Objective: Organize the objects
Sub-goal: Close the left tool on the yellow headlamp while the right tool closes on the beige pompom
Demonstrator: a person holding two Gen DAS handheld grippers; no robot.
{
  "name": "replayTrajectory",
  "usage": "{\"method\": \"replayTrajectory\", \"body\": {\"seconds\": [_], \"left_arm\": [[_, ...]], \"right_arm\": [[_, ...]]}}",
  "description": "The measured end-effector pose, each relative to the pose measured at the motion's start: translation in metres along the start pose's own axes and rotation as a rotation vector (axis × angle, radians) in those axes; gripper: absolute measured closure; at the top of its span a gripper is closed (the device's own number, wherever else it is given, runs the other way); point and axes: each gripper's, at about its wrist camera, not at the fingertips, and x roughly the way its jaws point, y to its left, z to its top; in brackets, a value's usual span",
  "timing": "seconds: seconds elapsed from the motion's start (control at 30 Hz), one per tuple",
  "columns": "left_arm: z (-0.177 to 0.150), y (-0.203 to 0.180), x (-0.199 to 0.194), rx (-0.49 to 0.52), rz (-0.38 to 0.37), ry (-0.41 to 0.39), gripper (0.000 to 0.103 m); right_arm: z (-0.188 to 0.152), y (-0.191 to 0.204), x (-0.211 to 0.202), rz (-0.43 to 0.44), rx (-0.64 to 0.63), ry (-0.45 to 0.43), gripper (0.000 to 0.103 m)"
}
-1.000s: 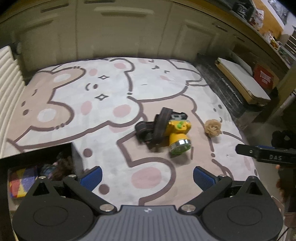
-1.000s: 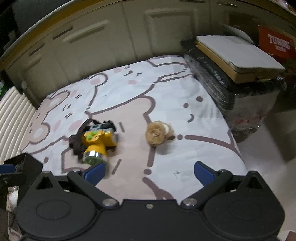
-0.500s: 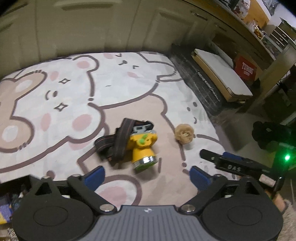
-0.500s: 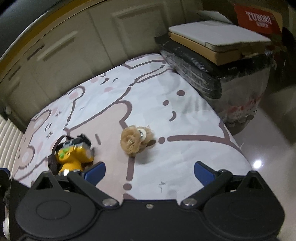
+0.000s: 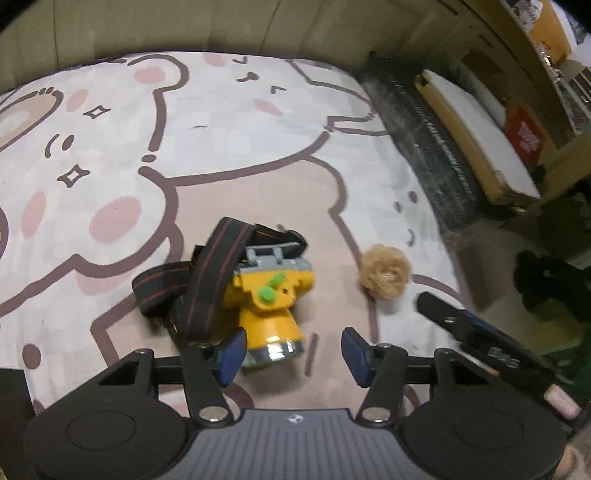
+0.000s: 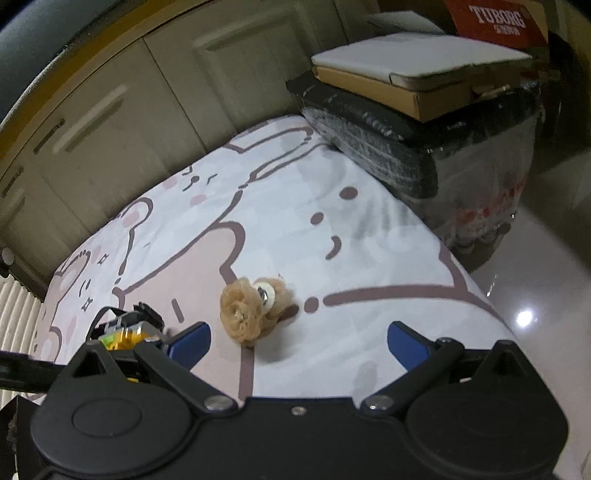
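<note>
A yellow headlamp [image 5: 267, 299] with a black strap [image 5: 207, 280] lies on the bear-print rug [image 5: 221, 147]. My left gripper [image 5: 291, 352] is open, low over the lamp's lens end, with the lens between its blue fingertips. A tan fabric flower clip [image 5: 386, 277] lies to the lamp's right. In the right wrist view the flower clip [image 6: 251, 310] sits just ahead of my open, empty right gripper [image 6: 299, 341], and the headlamp [image 6: 125, 332] shows at the lower left. The right gripper also shows in the left wrist view [image 5: 476, 332].
A black wrapped block [image 6: 399, 147] with a flat cardboard box [image 6: 421, 77] on top borders the rug's right side. Cabinet doors [image 6: 147, 110] stand behind the rug. A red Tuborg box [image 6: 495, 18] is at the back right. Shiny floor [image 6: 535, 295] lies right of the rug.
My left gripper has dropped toward the headlamp and its jaws have narrowed around the lens. My right gripper has moved closer to the flower clip.
</note>
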Motion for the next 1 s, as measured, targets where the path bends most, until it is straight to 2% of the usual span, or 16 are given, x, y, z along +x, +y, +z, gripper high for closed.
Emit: {"method": "replayTrajectory", "body": {"seconds": [0.23, 0.3, 0.37, 0.57, 0.67, 0.9, 0.93, 1.0], "left_arm": [[0.001, 0.003, 0.026, 0.006, 0.058, 0.018, 0.048], [0.001, 0.006, 0.034, -0.003, 0.067, 0.029, 0.048], [-0.001, 0.007, 0.040, 0.001, 0.064, 0.030, 0.047], [-0.001, -0.002, 0.041, 0.094, 0.072, 0.031, 0.054], [-0.004, -0.002, 0.039, 0.146, 0.072, 0.049, 0.054], [-0.017, 0.003, 0.029, 0.242, 0.078, 0.129, 0.054], [-0.020, 0.005, 0.027, 0.256, 0.077, 0.142, 0.054], [-0.027, 0.009, 0.023, 0.289, 0.075, 0.168, 0.054]], "right_arm": [[0.009, -0.004, 0.005, -0.008, 0.036, -0.026, 0.002], [0.012, -0.006, 0.008, -0.013, 0.066, -0.020, 0.017], [0.014, -0.008, 0.011, 0.007, 0.088, -0.019, 0.025], [0.016, -0.003, 0.019, 0.070, 0.101, -0.038, 0.030], [0.016, 0.004, 0.025, 0.103, 0.075, -0.038, 0.038], [0.010, 0.026, 0.038, 0.077, -0.037, -0.042, 0.040], [0.009, 0.027, 0.039, 0.077, -0.040, -0.038, 0.042], [0.008, 0.027, 0.041, 0.078, -0.041, -0.031, 0.057]]}}
